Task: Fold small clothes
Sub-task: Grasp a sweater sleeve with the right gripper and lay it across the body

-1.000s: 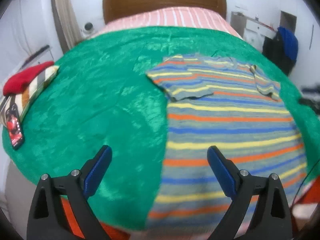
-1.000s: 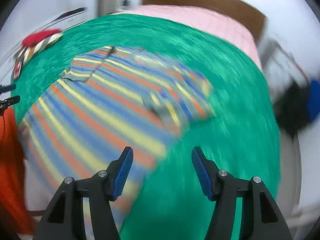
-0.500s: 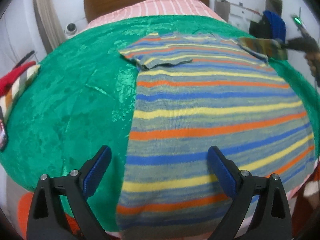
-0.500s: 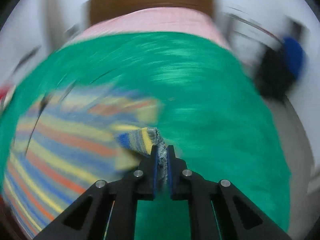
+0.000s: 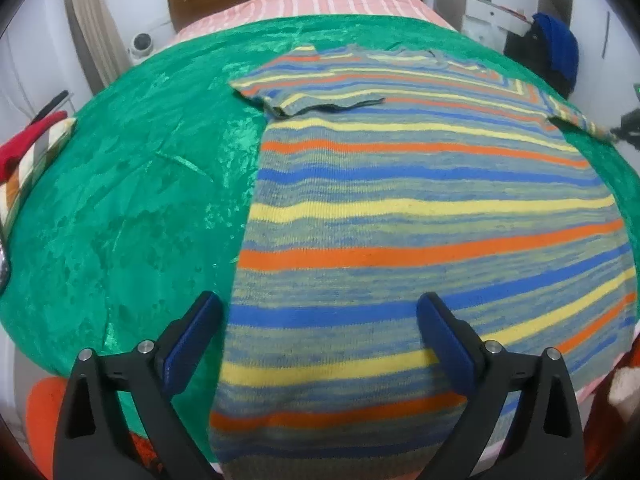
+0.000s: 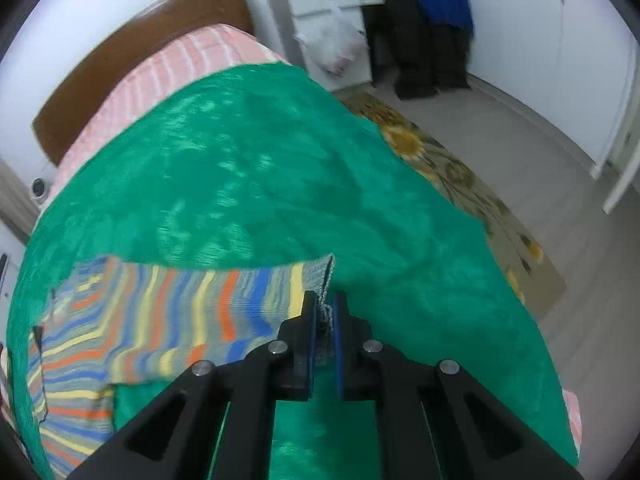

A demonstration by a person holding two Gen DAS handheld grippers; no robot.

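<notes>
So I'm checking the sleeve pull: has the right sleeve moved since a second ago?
Yes. The right gripper has clamped the right sleeve and drawn it outward, away from the shirt body toward the green blanket's right edge.

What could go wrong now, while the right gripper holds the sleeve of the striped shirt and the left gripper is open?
1. The right gripper pinches only the sleeve's edge, so the knit may slip out when pulled.
2. The left gripper hangs open over the striped shirt, pinning nothing; the body may drag and wrinkle.
3. The green blanket looks glossy, so the shirt might slide.
</notes>
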